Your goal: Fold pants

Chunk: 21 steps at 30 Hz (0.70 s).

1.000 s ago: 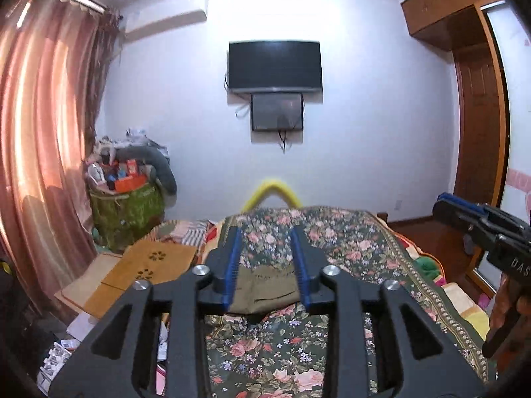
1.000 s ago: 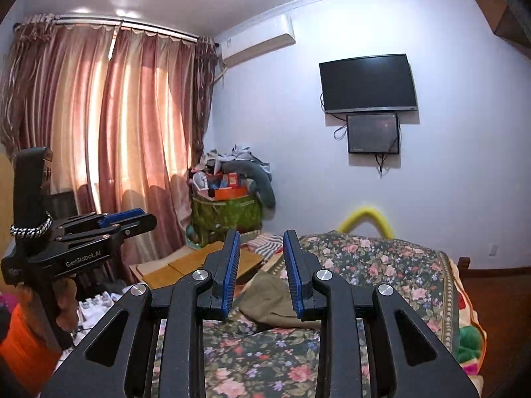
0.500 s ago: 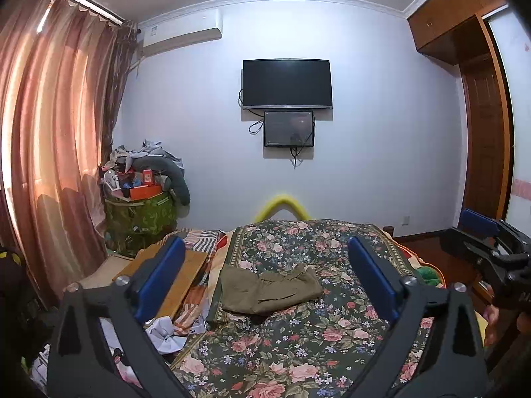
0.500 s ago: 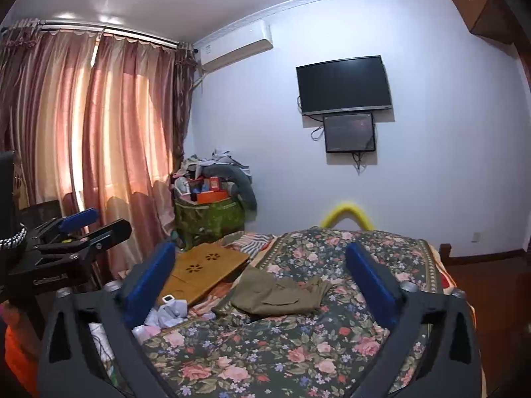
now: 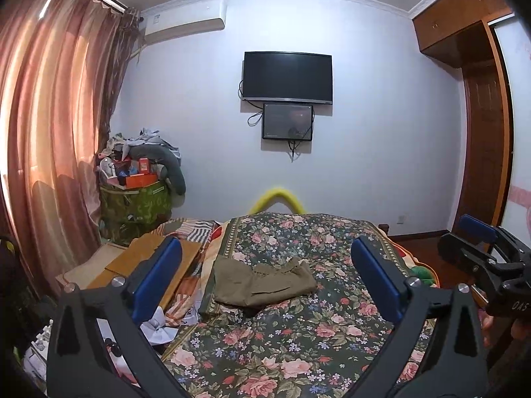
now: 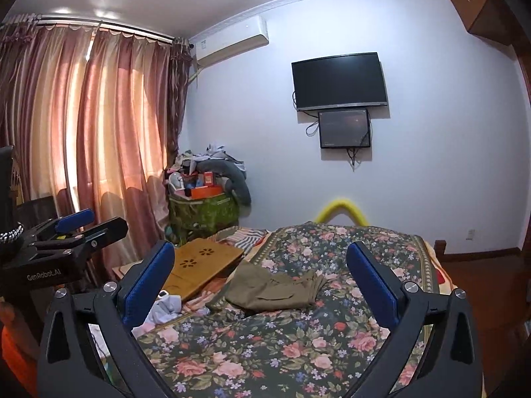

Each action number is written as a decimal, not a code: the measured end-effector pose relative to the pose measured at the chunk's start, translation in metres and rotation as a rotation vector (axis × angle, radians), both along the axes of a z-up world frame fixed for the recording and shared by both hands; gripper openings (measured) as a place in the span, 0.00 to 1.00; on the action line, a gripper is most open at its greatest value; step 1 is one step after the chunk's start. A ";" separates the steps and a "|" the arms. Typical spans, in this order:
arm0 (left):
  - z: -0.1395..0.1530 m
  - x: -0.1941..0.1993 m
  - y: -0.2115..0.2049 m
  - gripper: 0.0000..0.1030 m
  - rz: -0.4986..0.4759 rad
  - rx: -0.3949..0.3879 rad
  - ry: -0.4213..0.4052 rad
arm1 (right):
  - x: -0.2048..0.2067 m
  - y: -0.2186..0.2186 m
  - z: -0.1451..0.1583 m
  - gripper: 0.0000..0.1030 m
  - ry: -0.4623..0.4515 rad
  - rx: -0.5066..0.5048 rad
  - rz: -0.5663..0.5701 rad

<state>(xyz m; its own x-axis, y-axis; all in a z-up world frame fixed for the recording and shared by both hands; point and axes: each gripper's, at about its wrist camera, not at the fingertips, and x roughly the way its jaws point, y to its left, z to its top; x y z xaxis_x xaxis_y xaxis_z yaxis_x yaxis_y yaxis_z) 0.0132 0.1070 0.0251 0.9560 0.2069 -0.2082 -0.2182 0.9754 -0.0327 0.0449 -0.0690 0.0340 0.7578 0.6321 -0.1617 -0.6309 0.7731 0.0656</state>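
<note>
"GenRobot.AI" stands in white on the left gripper (image 6: 76,229), left of the right claw's fingers.

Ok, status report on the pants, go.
Left gripper open, empty. Right gripper open, empty. Olive pants bunched on the floral bedspread, ahead of both, untouched. Nothing blocking the approach.
</note>
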 end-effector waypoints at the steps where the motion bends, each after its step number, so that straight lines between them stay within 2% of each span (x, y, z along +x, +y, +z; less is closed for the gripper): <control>1: 0.000 0.000 0.000 1.00 0.001 0.000 0.002 | 0.000 -0.001 0.001 1.00 0.000 0.000 -0.002; 21: -0.005 0.005 0.001 1.00 -0.024 -0.012 0.020 | -0.002 0.000 0.001 1.00 0.020 -0.012 -0.010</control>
<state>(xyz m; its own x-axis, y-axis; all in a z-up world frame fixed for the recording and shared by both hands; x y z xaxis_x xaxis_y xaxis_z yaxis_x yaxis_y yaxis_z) 0.0185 0.1076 0.0197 0.9563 0.1816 -0.2291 -0.1956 0.9799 -0.0400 0.0428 -0.0688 0.0349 0.7606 0.6224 -0.1847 -0.6218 0.7802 0.0685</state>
